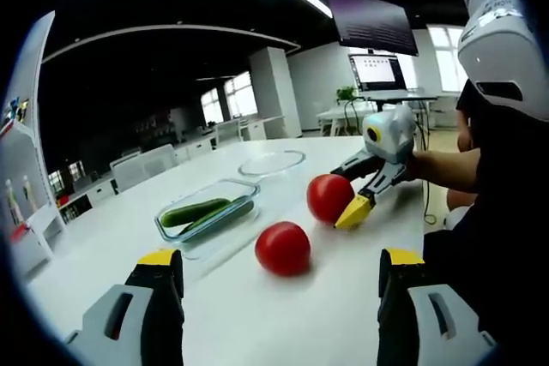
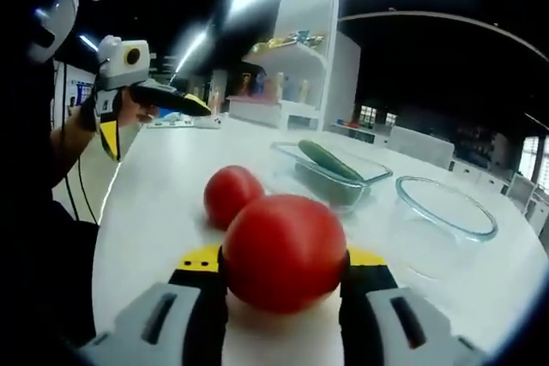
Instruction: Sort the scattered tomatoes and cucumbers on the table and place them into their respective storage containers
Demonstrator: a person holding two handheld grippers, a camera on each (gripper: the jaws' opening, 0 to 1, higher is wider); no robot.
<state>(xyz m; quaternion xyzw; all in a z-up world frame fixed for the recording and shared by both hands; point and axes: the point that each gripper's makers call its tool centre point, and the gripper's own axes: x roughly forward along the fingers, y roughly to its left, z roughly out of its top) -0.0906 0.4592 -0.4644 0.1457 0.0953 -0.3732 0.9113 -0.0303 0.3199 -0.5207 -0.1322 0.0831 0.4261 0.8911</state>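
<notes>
A red tomato [image 2: 283, 250] sits gripped between the jaws of my right gripper [image 2: 283, 265], just above the white table [image 2: 154, 212]. From the left gripper view that gripper [image 1: 341, 196] comes in from the right, closed around the same tomato [image 1: 328, 196]. A second tomato [image 1: 282, 248] [image 2: 231, 195] lies loose on the table, just ahead of my left gripper [image 1: 280, 261], whose jaws stand wide open. A clear rectangular container [image 1: 208, 212] [image 2: 333, 173] holds two cucumbers [image 1: 196, 210]. Behind it is an empty round glass bowl [image 1: 270, 163] [image 2: 446, 207].
The person's arm [image 1: 442, 167] and body are at the table's right edge. A white shelf unit [image 2: 300, 57] stands beyond the table. Desks with a monitor [image 1: 377, 70] lie further back. My left gripper [image 2: 154, 122] hovers open over the table's far side.
</notes>
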